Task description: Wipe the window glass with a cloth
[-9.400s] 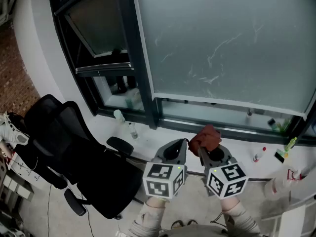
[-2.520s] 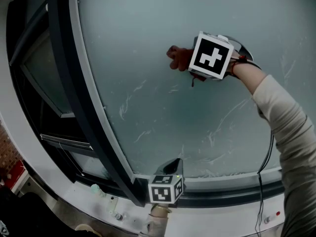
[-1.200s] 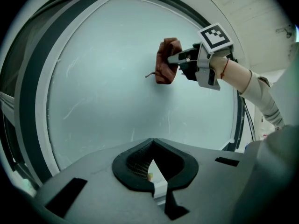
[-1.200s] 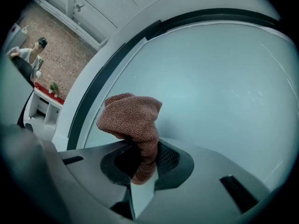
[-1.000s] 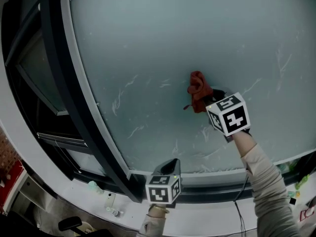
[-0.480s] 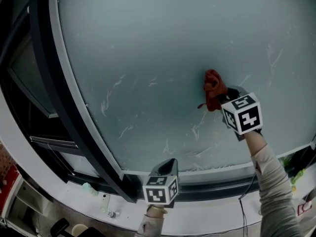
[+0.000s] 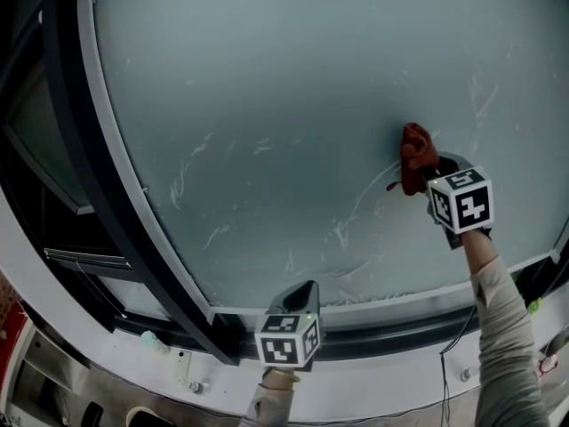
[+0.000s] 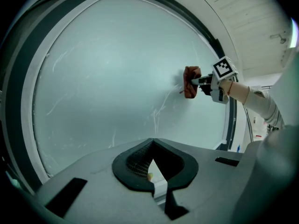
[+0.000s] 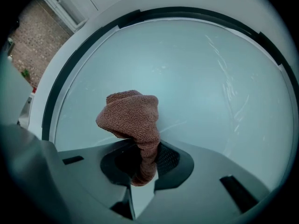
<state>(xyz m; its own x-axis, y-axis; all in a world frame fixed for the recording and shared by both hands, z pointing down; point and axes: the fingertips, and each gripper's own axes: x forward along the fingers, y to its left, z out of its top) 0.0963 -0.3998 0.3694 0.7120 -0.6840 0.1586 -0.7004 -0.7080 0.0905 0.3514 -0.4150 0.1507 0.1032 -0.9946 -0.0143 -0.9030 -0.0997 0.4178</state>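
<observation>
Right claw (image 9: 142,168) clamped on the red-brown cloth (image 9: 132,119), whose bunched end is pressed to the window glass (image 7: 284,96) at the pane's right side, beside white streaks. Left claw (image 8: 152,172) held low, near the dark bottom frame (image 7: 391,334). Its jaws are together with nothing between them.

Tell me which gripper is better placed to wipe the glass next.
The right gripper: it holds the cloth against the glass. The left gripper is shut, empty and lower down.
</observation>
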